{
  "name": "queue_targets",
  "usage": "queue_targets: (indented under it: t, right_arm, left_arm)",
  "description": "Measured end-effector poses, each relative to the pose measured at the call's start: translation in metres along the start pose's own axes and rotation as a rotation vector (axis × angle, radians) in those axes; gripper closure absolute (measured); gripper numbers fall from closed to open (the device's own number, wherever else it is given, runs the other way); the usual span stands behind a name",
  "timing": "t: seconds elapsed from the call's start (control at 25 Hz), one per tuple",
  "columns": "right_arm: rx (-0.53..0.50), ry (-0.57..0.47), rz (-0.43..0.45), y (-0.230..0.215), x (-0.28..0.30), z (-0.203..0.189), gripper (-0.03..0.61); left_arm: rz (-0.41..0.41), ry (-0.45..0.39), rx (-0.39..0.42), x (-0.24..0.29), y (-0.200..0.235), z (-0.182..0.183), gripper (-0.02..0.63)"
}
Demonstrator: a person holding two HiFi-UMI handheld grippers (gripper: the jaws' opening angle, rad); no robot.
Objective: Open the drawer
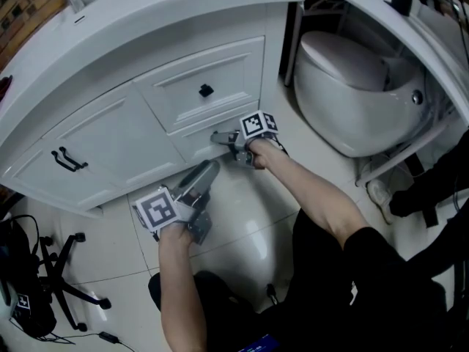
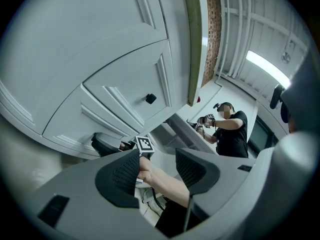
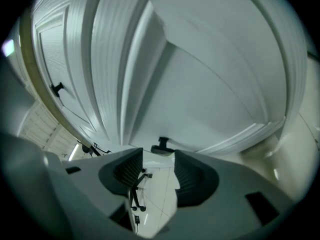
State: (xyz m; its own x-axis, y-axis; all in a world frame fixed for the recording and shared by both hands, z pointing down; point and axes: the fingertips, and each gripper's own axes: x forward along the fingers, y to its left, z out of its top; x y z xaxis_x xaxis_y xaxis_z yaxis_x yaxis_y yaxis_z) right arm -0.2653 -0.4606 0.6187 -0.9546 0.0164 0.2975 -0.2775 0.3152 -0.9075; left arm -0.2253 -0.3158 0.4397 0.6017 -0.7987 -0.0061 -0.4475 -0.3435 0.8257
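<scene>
A: What are we seeing, starting from the left?

B: We are looking down at a white vanity (image 1: pixel 275 64) under a curved counter (image 1: pixel 146 9). At the far left we are passing a cabinet door (image 1: pixel 102 134) with a black bar handle (image 1: pixel 69 160). Below it, over the tiled floor (image 1: pixel 242 229), we are holding the left tongs (image 1: pixel 208 170) spread, with nothing between them, just short of the cabinet front.

A: And the drawer?

B: Moving right, we are seeing an upper drawer (image 1: pixel 223 68) with its own black pull (image 1: pixel 206 90). Directly beneath it is the lower drawer (image 1: pixel 192 145), looking shut and sitting close to the floor. We are pointing the right tongs (image 1: pixel 218 136) at that lower front. They are standing wide apart. Its knob (image 3: pixel 161 145) is sitting just beyond the tips, in line with the gap, untouched.

A: How are we expecting it to handle?

B: We are judging the front to be a rigid painted panel, smooth and probably slick, so the knob is the only sensible hold. It is small and hard, so the pads should be closing on it squarely or they may slide off. The drawer is probably running on slides and wanting a straight, steady pull outward.

A: Anything further right?

B: A white toilet (image 1: pixel 359 86) is standing beside the vanity, well apart from both tongs.
</scene>
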Motion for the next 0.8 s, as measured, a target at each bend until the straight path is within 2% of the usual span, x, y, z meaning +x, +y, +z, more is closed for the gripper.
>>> queue_targets:
  t: [0.16, 0.32, 0.8]
  right_arm:
    - [0.016, -0.033, 0.0, -0.003, 0.002, 0.007, 0.356]
    - [0.011, -0.046, 0.004, -0.003, 0.005, 0.011, 0.394]
    - [-0.011, -0.056, 0.001, -0.005, 0.009, 0.011, 0.417]
  left_arm:
    - [0.002, -0.004, -0.006, -0.001, 0.001, 0.001, 0.393]
    - [-0.006, -0.002, 0.002, 0.0, -0.002, 0.002, 0.393]
    - [-0.01, 0.005, 0.009, 0.003, -0.003, 0.0, 0.393]
